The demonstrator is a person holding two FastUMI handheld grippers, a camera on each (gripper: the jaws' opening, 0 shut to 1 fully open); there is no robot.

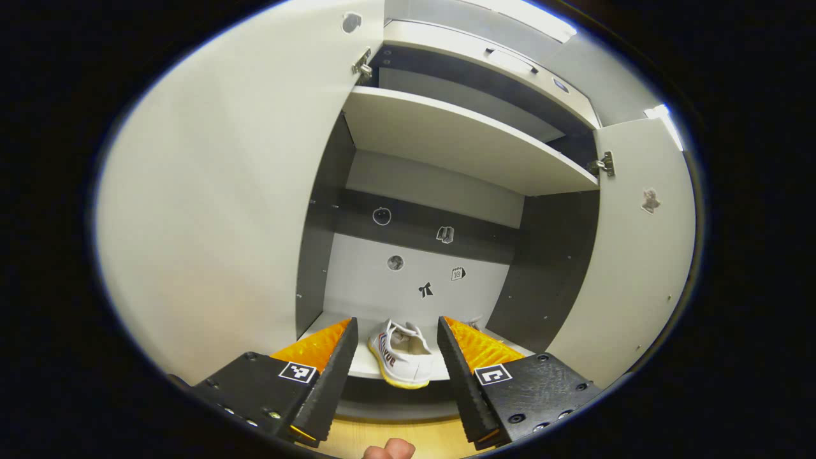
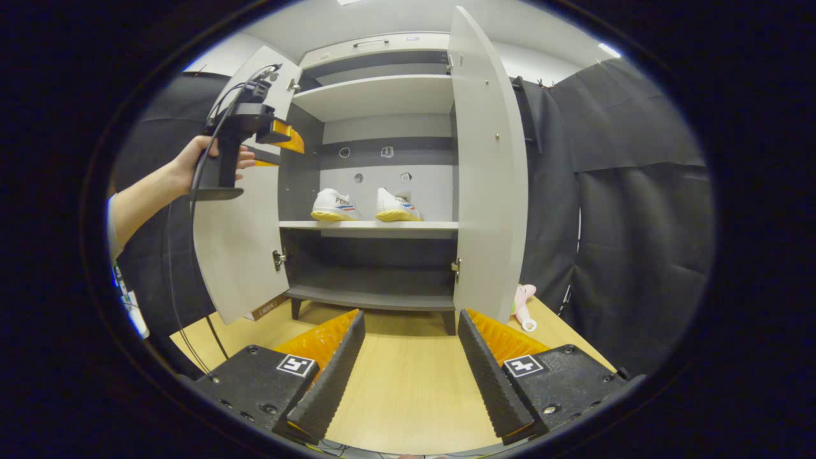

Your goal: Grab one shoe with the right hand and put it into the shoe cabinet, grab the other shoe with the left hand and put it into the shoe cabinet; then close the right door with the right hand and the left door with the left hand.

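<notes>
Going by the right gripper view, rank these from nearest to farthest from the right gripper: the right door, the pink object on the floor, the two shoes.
1. Pink object, low right.
2. Right door, open, ahead.
3. Shoes, on shelf inside; too close to call.

Left gripper (image 2: 278,145): black pistol-grip body held by a bare hand (image 2: 203,160), black cables running from its top rear down past the forearm; a white short sleeve (image 2: 112,229) shows. Right gripper (image 2: 408,347): black screw-fastened finger mounts, each bearing a square black-and-white marker; serrated inner finger faces.
</notes>
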